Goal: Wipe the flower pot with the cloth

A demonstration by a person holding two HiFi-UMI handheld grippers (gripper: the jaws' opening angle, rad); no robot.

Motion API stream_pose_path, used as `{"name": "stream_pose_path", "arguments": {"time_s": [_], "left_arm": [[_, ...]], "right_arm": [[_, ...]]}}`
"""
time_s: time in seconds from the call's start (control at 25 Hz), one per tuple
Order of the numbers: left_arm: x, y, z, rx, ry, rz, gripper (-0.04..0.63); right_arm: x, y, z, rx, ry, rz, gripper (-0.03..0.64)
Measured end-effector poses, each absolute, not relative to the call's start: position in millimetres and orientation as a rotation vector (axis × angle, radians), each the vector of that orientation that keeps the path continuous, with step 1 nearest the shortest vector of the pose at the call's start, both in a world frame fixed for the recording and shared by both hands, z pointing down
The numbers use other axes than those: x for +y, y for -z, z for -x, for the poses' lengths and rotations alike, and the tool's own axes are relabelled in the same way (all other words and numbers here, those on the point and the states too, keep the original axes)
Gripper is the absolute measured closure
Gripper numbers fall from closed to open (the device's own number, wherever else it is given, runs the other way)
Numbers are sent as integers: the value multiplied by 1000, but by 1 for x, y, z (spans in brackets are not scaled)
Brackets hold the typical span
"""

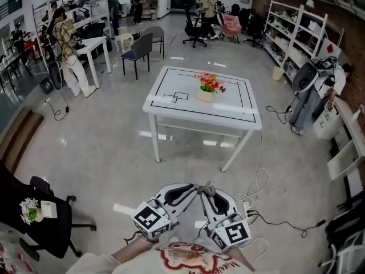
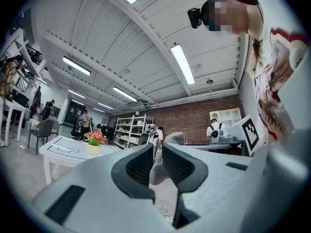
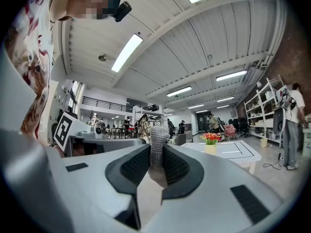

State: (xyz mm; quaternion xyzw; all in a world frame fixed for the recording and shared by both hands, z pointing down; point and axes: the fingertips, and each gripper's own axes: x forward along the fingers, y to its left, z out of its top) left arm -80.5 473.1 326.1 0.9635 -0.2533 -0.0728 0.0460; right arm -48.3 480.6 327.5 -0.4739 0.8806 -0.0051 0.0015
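Observation:
The flower pot (image 1: 206, 95), pale yellow with red and orange flowers, stands near the middle of a white table (image 1: 171, 108) far ahead of me; it also shows small as the pot (image 2: 92, 148) and the pot (image 3: 210, 148). My right gripper (image 1: 204, 190) is shut on a grey knitted cloth (image 3: 156, 149), which stands up between its pads. The cloth (image 1: 207, 188) sits where the two grippers' tips meet, low in the head view. My left gripper (image 1: 193, 189) has its jaws a narrow gap apart; the cloth (image 2: 171, 141) shows in that gap, but I cannot tell whether it is pinched there.
A wide stretch of grey floor lies between me and the table. Cables (image 1: 259, 196) trail on the floor to the right. A black office chair (image 1: 43, 207) stands at the lower left. Shelving (image 1: 296, 30) lines the right wall. People stand at benches in the far left.

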Motion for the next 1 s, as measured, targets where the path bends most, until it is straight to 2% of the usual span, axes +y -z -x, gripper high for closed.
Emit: {"name": "stream_pose_path", "arguments": {"time_s": [1.0], "left_arm": [[471, -326, 80, -737, 227, -2963, 534]], "right_arm": [[485, -321, 54, 2758, -62, 1514, 554]]}}
